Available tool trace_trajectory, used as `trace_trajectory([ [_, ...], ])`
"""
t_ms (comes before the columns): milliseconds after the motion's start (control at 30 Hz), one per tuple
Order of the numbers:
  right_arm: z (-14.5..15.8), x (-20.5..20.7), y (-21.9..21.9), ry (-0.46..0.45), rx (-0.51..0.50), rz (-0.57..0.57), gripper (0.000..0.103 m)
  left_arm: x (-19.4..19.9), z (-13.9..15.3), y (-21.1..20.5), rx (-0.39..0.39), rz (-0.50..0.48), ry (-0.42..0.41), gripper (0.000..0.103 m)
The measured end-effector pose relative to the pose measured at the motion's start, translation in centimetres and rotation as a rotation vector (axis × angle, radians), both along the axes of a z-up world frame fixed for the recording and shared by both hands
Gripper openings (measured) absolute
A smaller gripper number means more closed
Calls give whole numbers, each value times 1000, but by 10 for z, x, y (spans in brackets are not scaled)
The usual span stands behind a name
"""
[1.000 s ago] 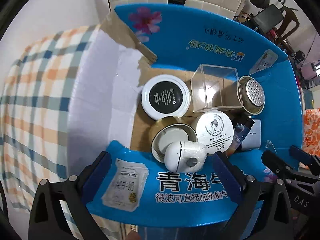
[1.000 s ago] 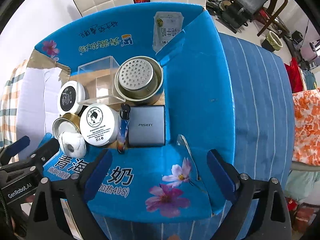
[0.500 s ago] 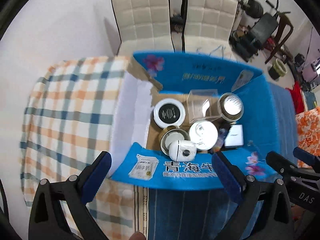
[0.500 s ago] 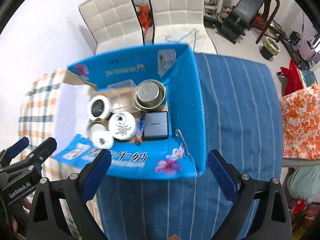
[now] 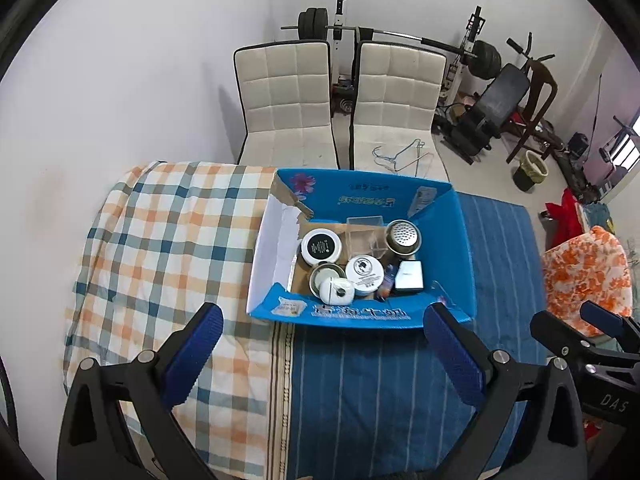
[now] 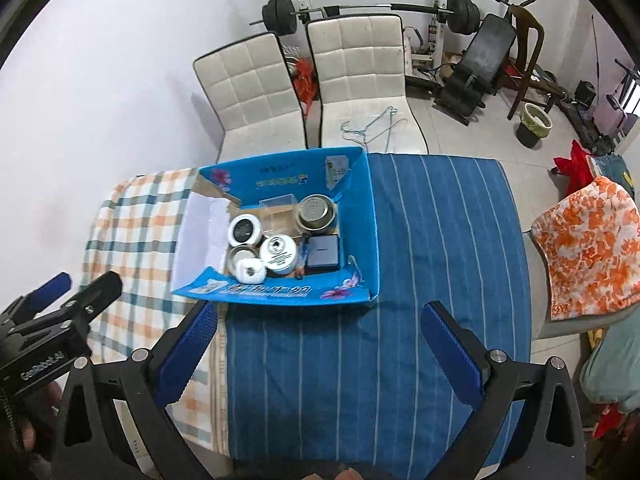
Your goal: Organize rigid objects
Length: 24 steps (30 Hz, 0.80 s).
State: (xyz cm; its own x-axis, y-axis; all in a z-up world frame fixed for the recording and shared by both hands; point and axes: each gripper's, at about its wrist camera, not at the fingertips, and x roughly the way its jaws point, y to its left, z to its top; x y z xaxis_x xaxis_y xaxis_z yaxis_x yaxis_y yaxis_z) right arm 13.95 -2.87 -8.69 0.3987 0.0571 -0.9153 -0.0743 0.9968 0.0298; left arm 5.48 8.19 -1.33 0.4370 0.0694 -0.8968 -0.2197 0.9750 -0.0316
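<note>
Blue open-topped cardboard box (image 5: 362,316) mid-frame on our table, holding white round jars (image 5: 363,275), steel perforated cup (image 5: 403,235), grey power bank (image 5: 409,275), our left gripper (image 5: 320,354) and right gripper (image 6: 318,350) below it, both spread wide, grasping nothing.

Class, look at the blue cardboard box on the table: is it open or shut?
Open. The blue box's flaps stand up and its contents show from above: jars, a clear case and a grey power bank.
</note>
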Motion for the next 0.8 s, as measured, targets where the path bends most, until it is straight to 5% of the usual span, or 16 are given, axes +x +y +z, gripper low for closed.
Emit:
trace_trajectory([
  [367, 38, -27, 2, -71, -18, 20, 103, -23, 30, -3, 15, 26, -47, 103],
  [800, 26, -13, -1, -68, -62, -8, 103, -17, 15, -1, 18, 10, -10, 103],
])
